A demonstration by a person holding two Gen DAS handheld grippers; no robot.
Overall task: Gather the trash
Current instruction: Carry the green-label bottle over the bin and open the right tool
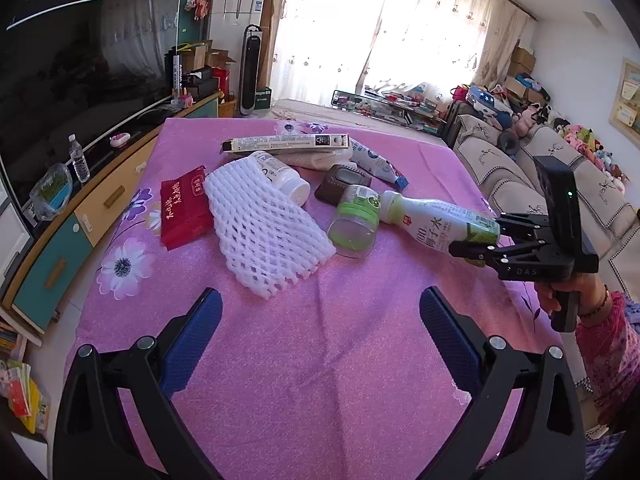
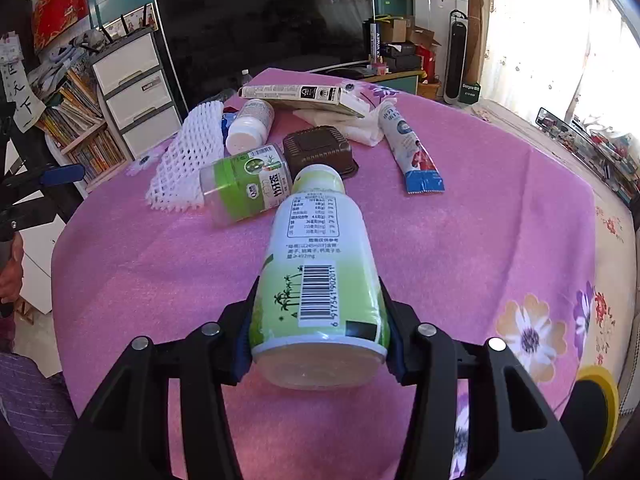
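Blue-padded fingers of the right gripper are pinching the base of a white-and-green plastic drink bottle, its cap end lying toward the clutter on the pink flowered tablecloth. Only the right wrist view is showing its barcode. Left gripper is hovering spread wide, holding nothing.

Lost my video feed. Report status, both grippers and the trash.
Right gripper shut on coconut-water bottle, gripping near its base. Left gripper open, holding nothing. Clear jar and brown tray close by the bottle's cap.
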